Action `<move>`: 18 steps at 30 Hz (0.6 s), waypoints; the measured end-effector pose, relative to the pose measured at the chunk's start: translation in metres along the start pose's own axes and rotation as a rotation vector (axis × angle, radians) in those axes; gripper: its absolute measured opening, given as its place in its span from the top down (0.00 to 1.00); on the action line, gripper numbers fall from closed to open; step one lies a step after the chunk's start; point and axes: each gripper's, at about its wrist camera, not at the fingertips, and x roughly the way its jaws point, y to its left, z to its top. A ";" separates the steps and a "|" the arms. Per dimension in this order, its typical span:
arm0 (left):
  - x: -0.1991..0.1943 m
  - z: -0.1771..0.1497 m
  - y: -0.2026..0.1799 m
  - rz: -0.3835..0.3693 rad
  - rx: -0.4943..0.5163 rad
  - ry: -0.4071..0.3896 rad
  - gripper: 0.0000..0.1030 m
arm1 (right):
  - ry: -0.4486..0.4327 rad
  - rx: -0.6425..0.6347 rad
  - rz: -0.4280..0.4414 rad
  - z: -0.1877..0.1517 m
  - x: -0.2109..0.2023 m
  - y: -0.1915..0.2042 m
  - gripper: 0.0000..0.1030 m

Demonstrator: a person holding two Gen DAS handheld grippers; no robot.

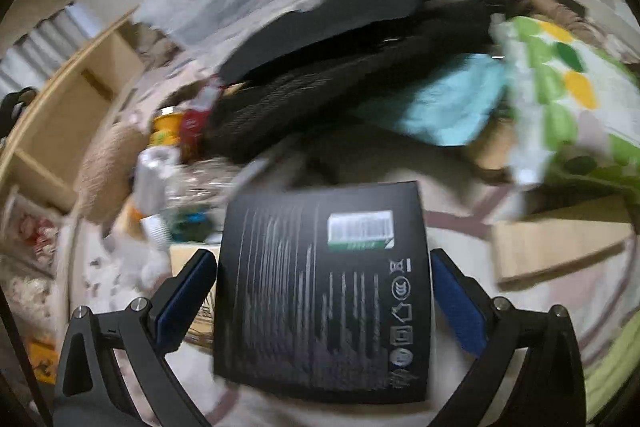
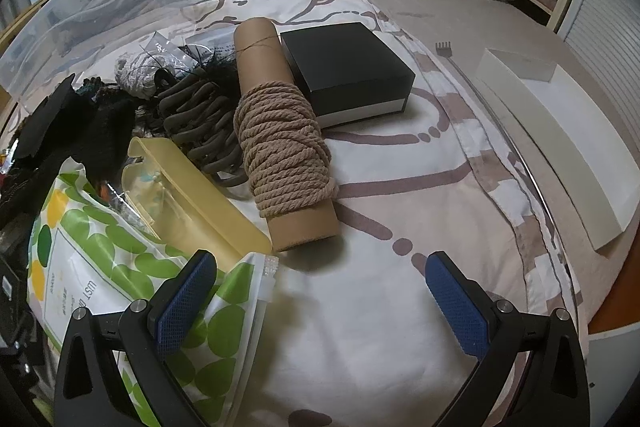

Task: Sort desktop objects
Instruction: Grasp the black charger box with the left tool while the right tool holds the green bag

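Left gripper [image 1: 323, 301] clamps a black box [image 1: 324, 291]; right gripper [image 2: 320, 301] hangs with jaws apart and empty.
Ahead of the right jaws lies a rope-wound cardboard tube [image 2: 280, 143], touching another black box [image 2: 348, 75] beyond it.

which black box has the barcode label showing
The black box between the left gripper's fingers: a white barcode label and printed text. The other black box, beside the rope tube, shows none.

bare sheet [image 2: 380, 307] ahead of right tongs [image 2: 320, 291]; rope tube [image 2: 284, 147] blocks left
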 end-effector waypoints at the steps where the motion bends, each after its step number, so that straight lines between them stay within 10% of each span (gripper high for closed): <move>1: 0.002 -0.001 0.005 0.027 -0.007 0.001 0.00 | 0.000 0.000 -0.001 0.000 0.000 0.000 0.00; 8: 0.005 0.000 0.025 -0.006 -0.095 0.030 0.00 | -0.003 -0.002 -0.006 -0.001 0.000 0.002 0.00; 18: -0.046 0.007 -0.048 -0.146 0.083 -0.186 0.00 | -0.024 -0.013 -0.023 0.000 -0.006 0.006 0.00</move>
